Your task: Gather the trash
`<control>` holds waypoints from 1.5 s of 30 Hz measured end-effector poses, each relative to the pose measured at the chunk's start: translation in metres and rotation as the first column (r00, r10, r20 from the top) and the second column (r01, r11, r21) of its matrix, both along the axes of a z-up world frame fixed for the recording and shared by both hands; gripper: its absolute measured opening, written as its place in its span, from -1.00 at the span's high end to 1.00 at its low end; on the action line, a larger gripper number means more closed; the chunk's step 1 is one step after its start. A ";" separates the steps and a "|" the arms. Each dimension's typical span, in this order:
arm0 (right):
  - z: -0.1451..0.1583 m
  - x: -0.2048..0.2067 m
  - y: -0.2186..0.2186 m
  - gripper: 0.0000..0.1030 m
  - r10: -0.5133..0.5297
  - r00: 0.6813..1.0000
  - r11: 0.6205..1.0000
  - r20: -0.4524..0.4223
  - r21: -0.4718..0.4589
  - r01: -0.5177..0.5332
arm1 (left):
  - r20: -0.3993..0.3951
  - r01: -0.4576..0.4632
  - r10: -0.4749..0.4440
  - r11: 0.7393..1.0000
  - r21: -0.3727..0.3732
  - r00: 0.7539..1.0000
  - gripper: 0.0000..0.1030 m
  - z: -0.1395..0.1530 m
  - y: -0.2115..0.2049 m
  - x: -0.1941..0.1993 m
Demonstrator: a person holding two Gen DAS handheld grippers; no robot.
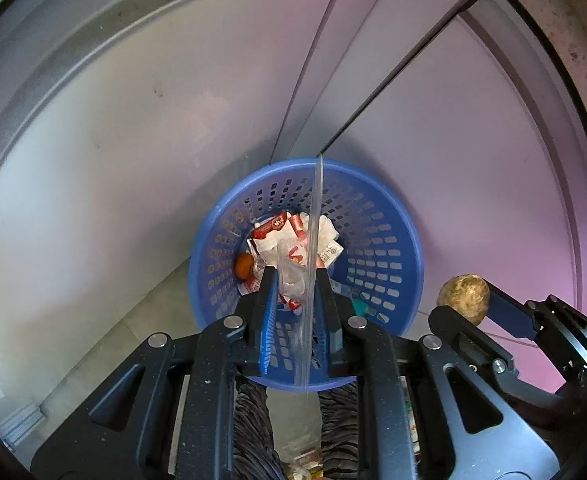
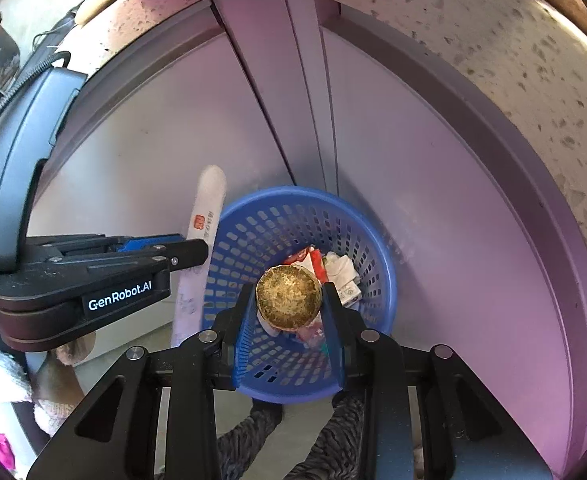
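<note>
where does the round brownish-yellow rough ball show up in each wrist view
Left wrist view: the round brownish-yellow rough ball sits at the right, level with the near rim of the blue plastic basket, pinched in the right gripper.
Right wrist view: the same ball is in the lower centre, clamped between the right gripper's fingers, over the basket.
Shared landmark: the blue perforated plastic basket, holding red and white wrappers.
</note>
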State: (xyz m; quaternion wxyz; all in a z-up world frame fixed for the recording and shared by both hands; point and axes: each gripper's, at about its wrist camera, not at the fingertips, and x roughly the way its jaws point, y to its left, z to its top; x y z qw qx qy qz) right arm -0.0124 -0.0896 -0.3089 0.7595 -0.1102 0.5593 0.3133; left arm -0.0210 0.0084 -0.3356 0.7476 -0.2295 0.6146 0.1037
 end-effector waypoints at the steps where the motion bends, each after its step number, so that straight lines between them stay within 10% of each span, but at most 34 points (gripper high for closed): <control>1: 0.000 0.000 0.001 0.42 0.001 1.000 1.000 0.000 -0.003 -0.001 | -0.002 -0.001 0.001 1.000 0.004 1.000 0.69 0.000 0.001 0.001; 23: 0.021 0.003 0.001 0.21 0.009 1.000 1.000 0.010 0.009 -0.010 | 0.042 -0.017 0.016 0.999 0.028 0.999 0.69 0.034 0.010 -0.011; 45: 0.133 -0.004 -0.042 0.13 -0.030 0.993 0.988 0.118 0.152 0.012 | 0.230 0.027 -0.052 0.993 0.111 0.972 0.50 0.149 -0.005 -0.022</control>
